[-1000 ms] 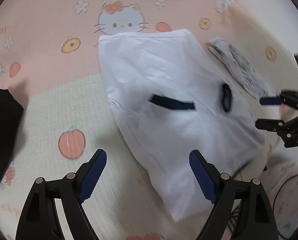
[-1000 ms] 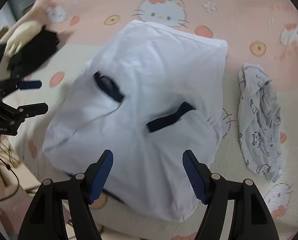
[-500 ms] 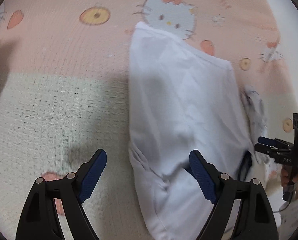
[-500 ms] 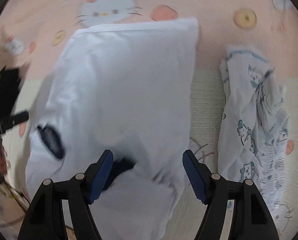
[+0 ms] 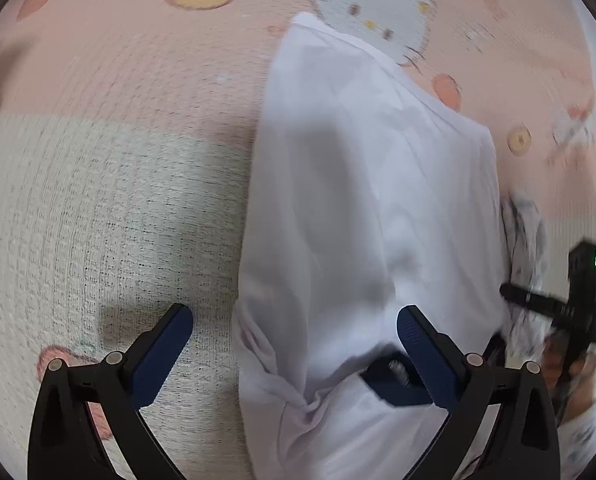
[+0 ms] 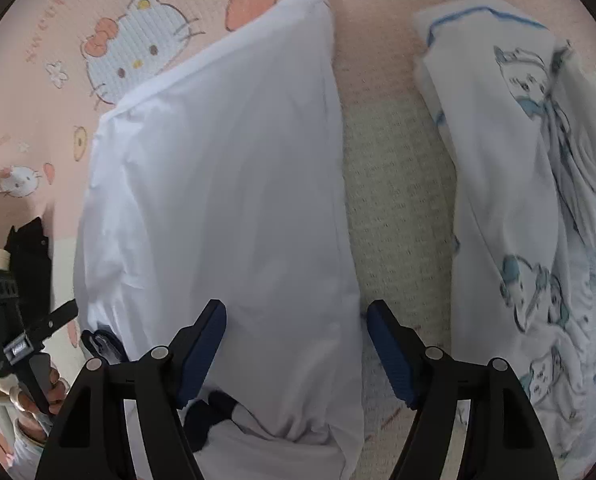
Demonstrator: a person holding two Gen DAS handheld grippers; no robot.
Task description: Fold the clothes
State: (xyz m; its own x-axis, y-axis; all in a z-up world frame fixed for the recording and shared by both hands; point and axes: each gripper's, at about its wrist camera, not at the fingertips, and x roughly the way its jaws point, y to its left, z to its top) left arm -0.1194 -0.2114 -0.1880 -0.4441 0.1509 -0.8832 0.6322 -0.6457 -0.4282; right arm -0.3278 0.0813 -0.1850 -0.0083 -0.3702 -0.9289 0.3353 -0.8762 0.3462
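The white garment (image 5: 362, 208) lies flat on the cartoon-print mat (image 5: 110, 208), a long strip running straight away from both cameras, its far hem up by the cat face and its near end right under the tools. The left gripper (image 5: 294, 356) hangs over the near left corner, jaws spread wide and just opened further, gripping nothing: the left pad sits over bare mat, the right pad over the cloth by a dark blue trim piece (image 5: 394, 376), so the garment's left edge runs up between the jaws. The right gripper (image 6: 296, 350) mirrors it on the other side, jaws also spread and empty, with the garment's right edge passing between them and the right pad over mat. Both tools point steeply down at that near end, one to each corner, neither plainly nearer. So the long axis runs directly ahead of the jaws; the next fold looks like a lift of the near end carried toward the far hem. A printed garment (image 6: 530, 208) lies just to the right, apart from the white one, a strip of mat between.
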